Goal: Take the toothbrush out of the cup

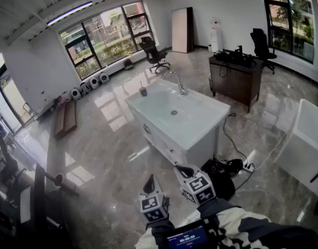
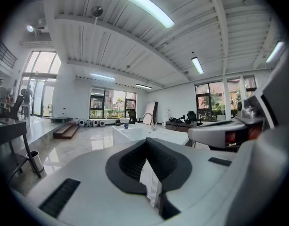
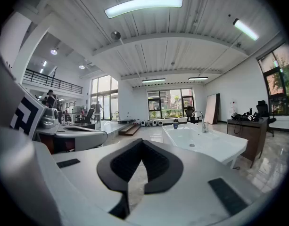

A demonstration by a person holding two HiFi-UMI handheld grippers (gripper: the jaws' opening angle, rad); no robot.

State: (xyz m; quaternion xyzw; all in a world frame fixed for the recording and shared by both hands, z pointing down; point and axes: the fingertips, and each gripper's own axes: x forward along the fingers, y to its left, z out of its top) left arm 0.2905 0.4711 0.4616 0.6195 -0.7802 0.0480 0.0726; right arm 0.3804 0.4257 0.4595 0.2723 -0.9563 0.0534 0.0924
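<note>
The task is at its very start, by my judgement: nothing has been picked up, and all of it is left to do, namely the walk across, the grasp and the lift out. A wide glossy floor [image 1: 101,139] lies between the person and the white sink unit [image 1: 192,149] that stands in the middle of the room, with a dark cabinet [image 1: 236,82] beyond it to the right. The unit's broad basin [image 1: 200,121] holds nothing that I can see but its drain, and a curved faucet [image 1: 177,82] stands at its far edge. On the far left corner of the top, just beside the basin and left of the faucet, stands the small dark cup [image 1: 143,92]. A thin stick rises out of it upright, and at this range it is too small to read surely, though it is most likely the toothbrush [image 1: 141,84], so the toothbrush is in the cup. Both tools hang close to the person's body, well apart from the sink. The left gripper [image 1: 150,180] has its jaws together on nothing, and the right gripper [image 1: 181,168] is likewise closed and empty, both aimed roughly toward the unit.
</note>
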